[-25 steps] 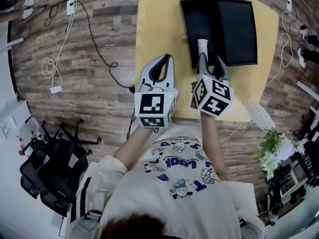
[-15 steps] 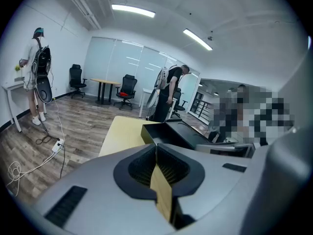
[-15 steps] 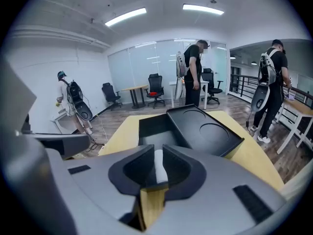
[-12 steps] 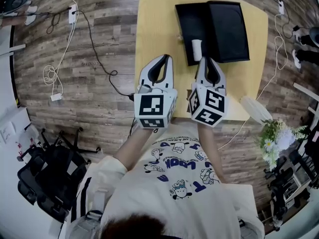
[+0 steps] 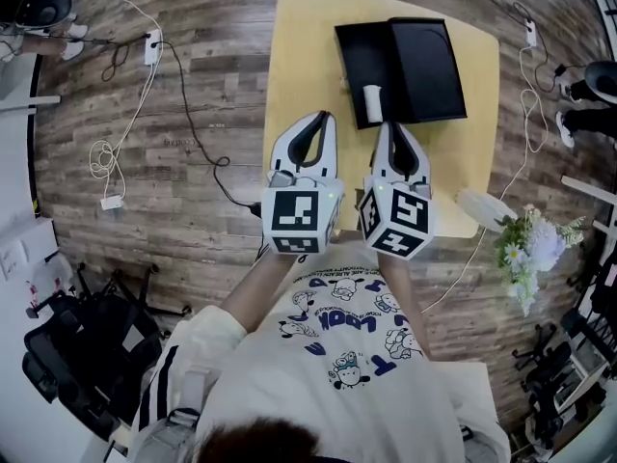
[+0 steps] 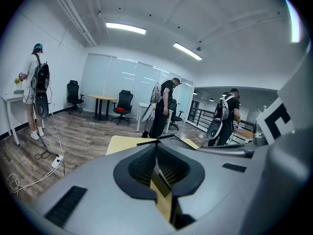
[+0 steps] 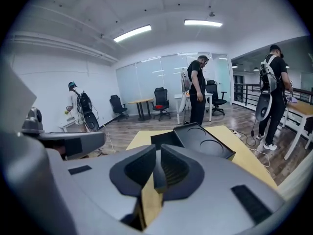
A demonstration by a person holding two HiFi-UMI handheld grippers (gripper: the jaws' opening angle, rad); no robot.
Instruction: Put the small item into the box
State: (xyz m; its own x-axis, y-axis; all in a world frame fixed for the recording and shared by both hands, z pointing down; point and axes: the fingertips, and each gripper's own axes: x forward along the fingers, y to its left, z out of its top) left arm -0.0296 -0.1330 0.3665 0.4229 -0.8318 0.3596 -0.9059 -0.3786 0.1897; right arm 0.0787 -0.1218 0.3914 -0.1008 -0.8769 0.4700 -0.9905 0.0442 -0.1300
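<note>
Small white item (image 5: 372, 104) lies inside the open black box (image 5: 357, 51), in its left half near the front wall. The placing step is judged done.

Right gripper (image 5: 390, 125) hangs just short of the box, with the item at its 11 o'clock and apart from it. Its jaws have just been closing and now meet on nothing; with the item boxed, no grip is needed.

Left gripper (image 5: 323, 117), at the right one's 9 o'clock, has jaws together and empty. It is judged idle, parked over the yellow table (image 5: 289, 66) clear of the box.
</note>
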